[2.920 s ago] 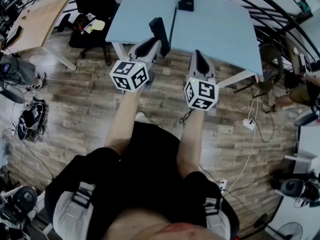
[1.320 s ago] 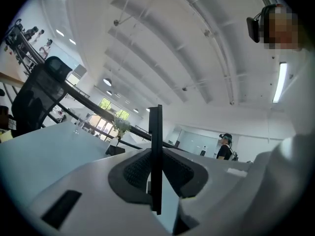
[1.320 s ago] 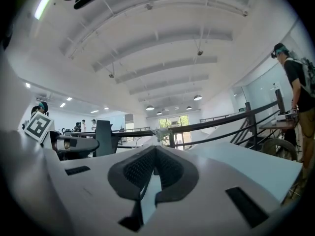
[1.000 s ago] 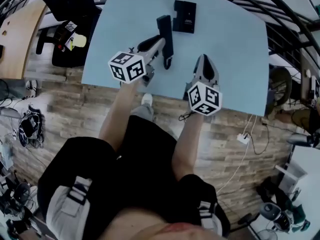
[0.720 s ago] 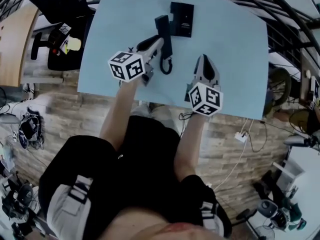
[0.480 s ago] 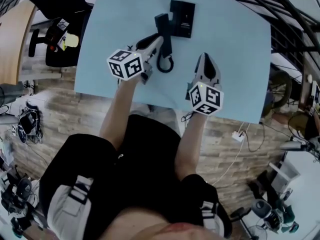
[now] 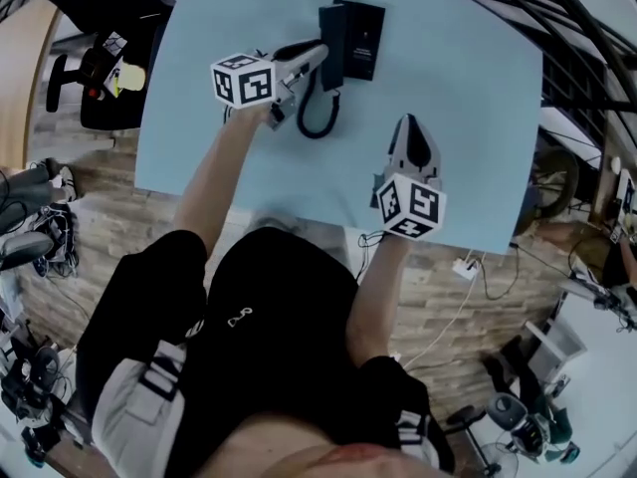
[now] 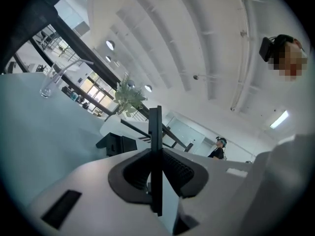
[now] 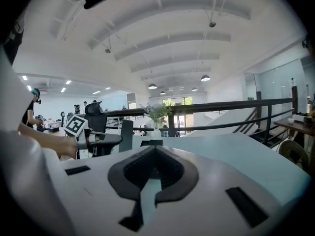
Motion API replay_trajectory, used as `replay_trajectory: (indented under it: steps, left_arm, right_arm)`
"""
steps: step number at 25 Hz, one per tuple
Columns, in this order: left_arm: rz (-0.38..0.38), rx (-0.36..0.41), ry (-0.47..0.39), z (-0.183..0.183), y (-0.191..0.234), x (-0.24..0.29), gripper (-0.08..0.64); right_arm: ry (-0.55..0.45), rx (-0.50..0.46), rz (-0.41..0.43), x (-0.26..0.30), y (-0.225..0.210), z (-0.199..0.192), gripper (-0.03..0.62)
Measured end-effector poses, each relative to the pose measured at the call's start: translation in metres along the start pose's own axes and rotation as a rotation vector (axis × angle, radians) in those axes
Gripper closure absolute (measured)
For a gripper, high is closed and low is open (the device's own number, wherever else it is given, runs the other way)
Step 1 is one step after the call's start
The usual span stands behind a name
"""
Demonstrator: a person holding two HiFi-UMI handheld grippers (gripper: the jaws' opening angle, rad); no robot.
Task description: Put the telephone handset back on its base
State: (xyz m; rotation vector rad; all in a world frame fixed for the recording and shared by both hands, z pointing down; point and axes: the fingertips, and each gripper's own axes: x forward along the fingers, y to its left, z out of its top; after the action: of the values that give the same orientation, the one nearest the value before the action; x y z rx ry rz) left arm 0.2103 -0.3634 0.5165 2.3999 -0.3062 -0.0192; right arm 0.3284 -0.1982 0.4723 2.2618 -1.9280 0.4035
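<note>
Clearly grips the handset (image 7: 330,40) in the left claw (image 7: 317,54), jaws clamped on its two flat sides. Shows it edge-on in the left gripper view, a thin dark bar (image 8: 155,146) standing up between the black pads (image 8: 179,168). Holds it far out over the bench (image 7: 468,118), right at the left side of the base (image 7: 362,38); cannot tell whether the two touch. Trails the cord (image 7: 315,113) in a loop on the bench, on the person's side of the handset. Hangs the right claw (image 7: 410,127) over the bench's nearer part, well apart from the base, jaws together with nothing between them (image 9: 155,167). Looks from there across the bench toward the base (image 9: 151,142) and the handset (image 9: 127,134). Has a glass (image 8: 47,85) on the bench farther off.
</note>
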Motion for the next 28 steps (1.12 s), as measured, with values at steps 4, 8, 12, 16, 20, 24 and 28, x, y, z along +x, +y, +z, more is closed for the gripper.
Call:
replay_trajectory:
  steps: [4,8,12,16,20,24,28]
  left_arm:
    - [-0.018,0.003,0.06,0.004,0.026,0.025,0.495]
    - [-0.036,-0.01,0.125,-0.003,0.05,0.043,0.495]
    - [-0.058,-0.046,0.134,-0.007,0.065,0.054,0.495]
    - [-0.041,-0.085,0.128,-0.009,0.081,0.06,0.494]
    - [-0.027,-0.083,0.159,-0.015,0.091,0.067,0.491]
    - [-0.02,-0.071,0.162,-0.018,0.094,0.071,0.491]
    - [0.058,0.013,0.2,-0.024,0.105,0.069,0.506]
  right_arm:
    - [0.004,0.002,-0.024,0.0,-0.006,0.0,0.599]
    - [0.022,0.002,-0.037,0.003,-0.008,-0.005,0.599]
    - [0.038,-0.007,-0.055,0.001,-0.013,-0.009,0.6]
    - [0.05,-0.015,-0.072,-0.004,-0.018,-0.012,0.599]
    - [0.051,-0.011,-0.095,-0.009,-0.026,-0.012,0.599]
    - [0.055,-0.019,-0.101,-0.01,-0.024,-0.011,0.598]
    - [0.057,-0.029,-0.09,-0.008,-0.017,-0.009,0.598]
